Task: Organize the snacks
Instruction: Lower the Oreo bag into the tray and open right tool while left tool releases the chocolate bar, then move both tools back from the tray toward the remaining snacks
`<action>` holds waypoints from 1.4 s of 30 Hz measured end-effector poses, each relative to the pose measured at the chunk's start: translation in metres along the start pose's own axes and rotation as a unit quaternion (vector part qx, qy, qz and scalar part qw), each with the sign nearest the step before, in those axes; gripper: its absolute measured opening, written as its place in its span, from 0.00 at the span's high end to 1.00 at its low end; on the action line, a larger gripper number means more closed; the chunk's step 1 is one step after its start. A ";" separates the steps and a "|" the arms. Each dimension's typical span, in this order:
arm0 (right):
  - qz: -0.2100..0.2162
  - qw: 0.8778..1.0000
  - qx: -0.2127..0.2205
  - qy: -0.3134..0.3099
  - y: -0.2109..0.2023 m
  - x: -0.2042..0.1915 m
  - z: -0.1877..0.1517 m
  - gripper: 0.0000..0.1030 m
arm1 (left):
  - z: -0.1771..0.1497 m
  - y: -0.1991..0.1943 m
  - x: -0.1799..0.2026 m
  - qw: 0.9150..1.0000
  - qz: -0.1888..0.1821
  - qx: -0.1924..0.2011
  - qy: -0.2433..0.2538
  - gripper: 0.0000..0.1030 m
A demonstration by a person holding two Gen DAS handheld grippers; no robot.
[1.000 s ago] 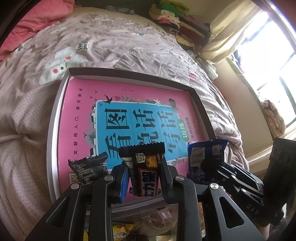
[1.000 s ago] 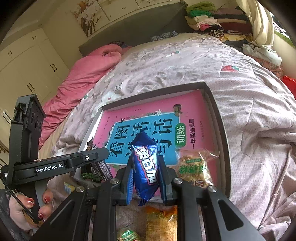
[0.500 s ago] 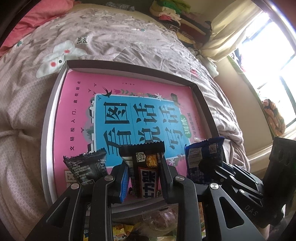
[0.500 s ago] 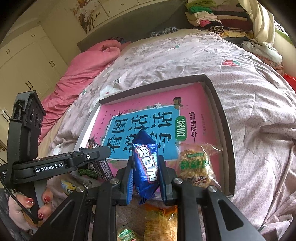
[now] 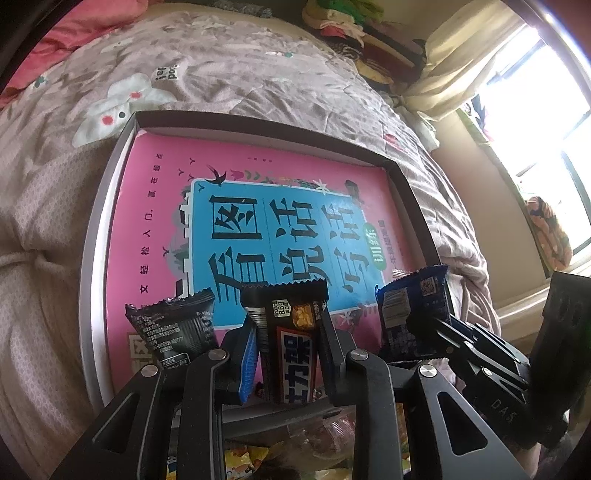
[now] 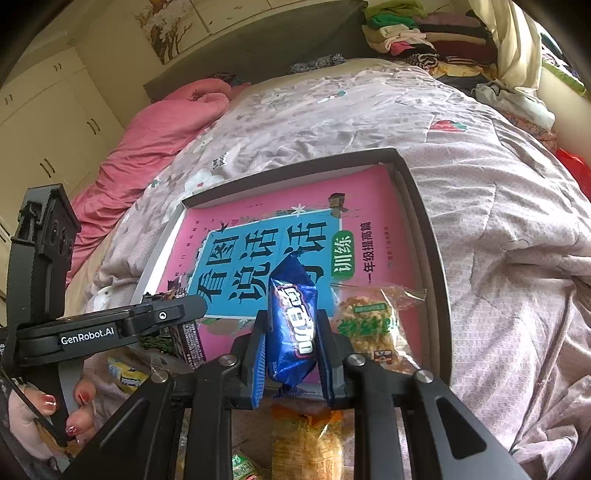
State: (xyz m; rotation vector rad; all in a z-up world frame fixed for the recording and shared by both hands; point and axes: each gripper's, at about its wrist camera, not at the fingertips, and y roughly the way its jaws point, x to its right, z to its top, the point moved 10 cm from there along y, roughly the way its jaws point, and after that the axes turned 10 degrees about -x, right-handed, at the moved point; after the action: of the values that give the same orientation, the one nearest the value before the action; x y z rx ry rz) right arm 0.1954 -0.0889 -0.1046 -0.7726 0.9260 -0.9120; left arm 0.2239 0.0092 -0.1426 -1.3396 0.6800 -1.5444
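Note:
A grey-rimmed tray [image 5: 96, 236] lined with a pink and blue book cover [image 5: 258, 206] lies on the bed. My left gripper [image 5: 288, 332] is shut on a black snack bar [image 5: 293, 343], held upright over the tray's near edge. A black packet [image 5: 173, 328] lies in the tray just left of it. My right gripper [image 6: 291, 332] is shut on a blue snack packet [image 6: 293, 321] over the same edge. Beside it a clear bag of yellow crackers [image 6: 373, 325] rests in the tray's near right corner. Each gripper shows in the other's view: right gripper [image 5: 424, 325], left gripper [image 6: 192, 310].
Loose snack packets lie on the quilt below the grippers, among them an orange packet [image 6: 306, 443] and a green packet [image 6: 243, 465]. A hand with red nails [image 6: 44, 413] holds the left tool. A pink blanket [image 6: 159, 125] and folded clothes [image 6: 406, 33] lie beyond the tray.
Both grippers stay shut on their snacks. In the left view the tray's far edge has crept up the picture; the right view barely shifts.

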 end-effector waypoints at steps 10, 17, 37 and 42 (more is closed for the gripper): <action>-0.009 1.000 0.006 0.007 -0.004 0.006 0.001 0.76 | -0.002 -0.002 -0.003 1.000 0.002 -0.004 -0.007 0.62; -0.018 1.000 0.012 0.011 -0.010 0.010 0.002 0.76 | -0.002 -0.009 -0.003 1.000 -0.003 0.001 -0.010 0.53; -0.025 0.999 0.035 0.010 -0.030 0.014 0.002 0.64 | -0.010 -0.037 -0.009 1.000 0.007 0.023 -0.006 0.29; -0.026 0.999 0.041 0.001 -0.037 0.010 0.002 0.64 | -0.011 -0.045 -0.010 1.000 0.009 0.028 -0.003 0.25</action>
State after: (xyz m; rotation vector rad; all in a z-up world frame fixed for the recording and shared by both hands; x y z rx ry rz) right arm 0.1888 -0.1127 -0.0754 -0.7279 0.8679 -0.9918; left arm 0.1994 0.0339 -0.1102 -1.2926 0.6390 -1.5332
